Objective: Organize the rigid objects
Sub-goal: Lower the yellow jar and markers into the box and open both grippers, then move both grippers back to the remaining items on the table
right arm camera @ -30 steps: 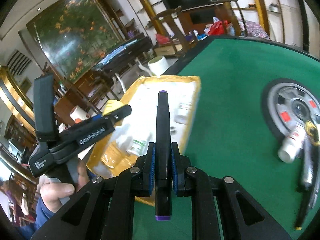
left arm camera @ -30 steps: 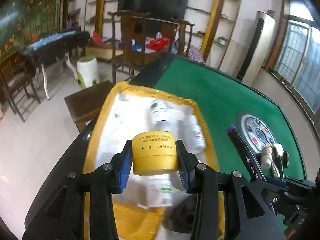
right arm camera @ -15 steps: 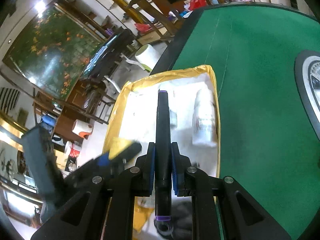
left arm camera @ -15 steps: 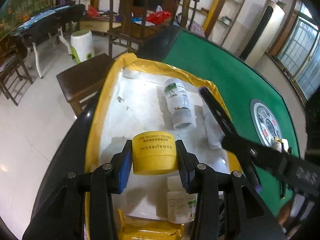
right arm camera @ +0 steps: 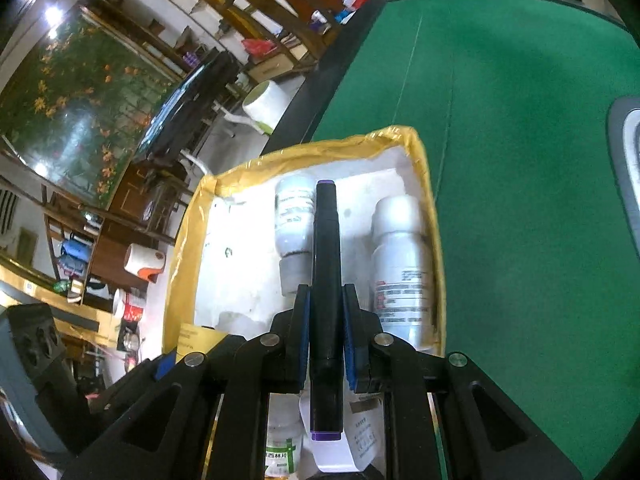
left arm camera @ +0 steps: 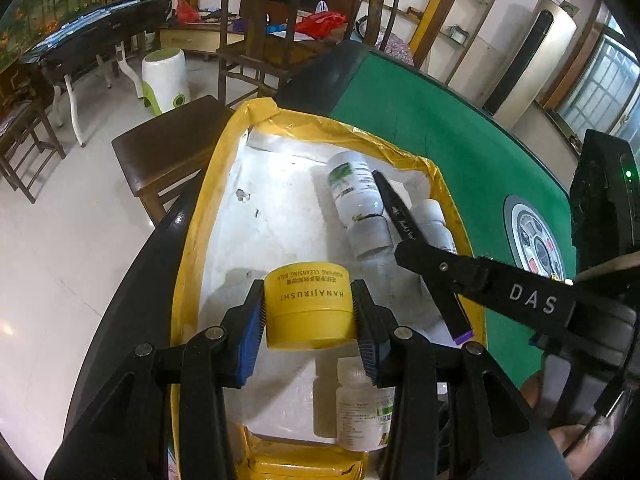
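My left gripper (left arm camera: 308, 312) is shut on a yellow cream jar (left arm camera: 309, 307) and holds it above the white inside of a yellow-rimmed box (left arm camera: 192, 248). My right gripper (right arm camera: 325, 320) is shut on a black marker with purple ends (right arm camera: 326, 280), held over the same box (right arm camera: 188, 240); the marker also shows in the left wrist view (left arm camera: 400, 220). In the box lie a white bottle with a green label (left arm camera: 354, 190), a second white bottle (left arm camera: 434, 224) by the right wall and a small bottle (left arm camera: 362, 412) near the front.
The box sits at the left edge of a green felt table (left arm camera: 432, 128) with a black rim. A round grey centre panel (left arm camera: 536, 240) lies to the right. A wooden stool (left arm camera: 168, 148), chairs and a white bin (left arm camera: 166, 80) stand on the floor beyond.
Both grippers have moved in over the box. The right gripper carried the marker from over the green felt to above the bottles. The jar stays gripped.
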A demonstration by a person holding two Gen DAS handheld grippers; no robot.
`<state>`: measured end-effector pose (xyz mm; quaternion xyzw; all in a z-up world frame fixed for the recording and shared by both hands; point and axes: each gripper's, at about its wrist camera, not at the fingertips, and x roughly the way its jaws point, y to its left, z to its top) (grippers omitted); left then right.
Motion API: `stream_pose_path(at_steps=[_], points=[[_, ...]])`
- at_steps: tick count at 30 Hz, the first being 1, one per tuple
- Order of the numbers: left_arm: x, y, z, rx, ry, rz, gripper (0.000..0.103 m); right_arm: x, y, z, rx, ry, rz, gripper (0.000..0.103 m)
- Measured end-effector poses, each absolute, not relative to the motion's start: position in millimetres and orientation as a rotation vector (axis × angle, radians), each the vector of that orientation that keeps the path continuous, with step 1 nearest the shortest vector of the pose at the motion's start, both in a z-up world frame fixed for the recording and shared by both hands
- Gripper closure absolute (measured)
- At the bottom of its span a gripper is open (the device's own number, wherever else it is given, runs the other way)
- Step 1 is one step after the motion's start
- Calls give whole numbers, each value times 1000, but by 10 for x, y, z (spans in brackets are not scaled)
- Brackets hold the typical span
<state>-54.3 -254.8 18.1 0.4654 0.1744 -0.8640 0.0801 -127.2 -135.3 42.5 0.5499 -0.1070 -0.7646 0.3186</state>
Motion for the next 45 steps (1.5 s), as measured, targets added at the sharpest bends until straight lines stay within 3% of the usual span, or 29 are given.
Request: stream_pose_path(at_steps=[11,13,15,16,18,31,45], points=[[-594,-2551,173,1418,484,-2570,62,-1296,-1403,543,1395,-165,-2042,88],[-590,-2550,173,1431,495,-2578,54,-1276,-1393,566,1399,-139,-2050,83],[-580,-2546,192,1437,505,-2582,37,-1257,-1389,607,1376,-120,-2068,71],[-576,-2542,205,1435,505,-2578,34,-1227,-1377,658,1355,-102,-2077,69],[-565,-2539,208,1438,510,-2573,34,-1181,-1402,736,1330,-67,-2107,64],[-407,-2416,423,1361,549,-2599,34,-945,-892,1034,1200,-241,-2076,64],[-437,-1070,879,1369,301,-2832,34,-855,1060,1136,1121,-422,-2297,59]])
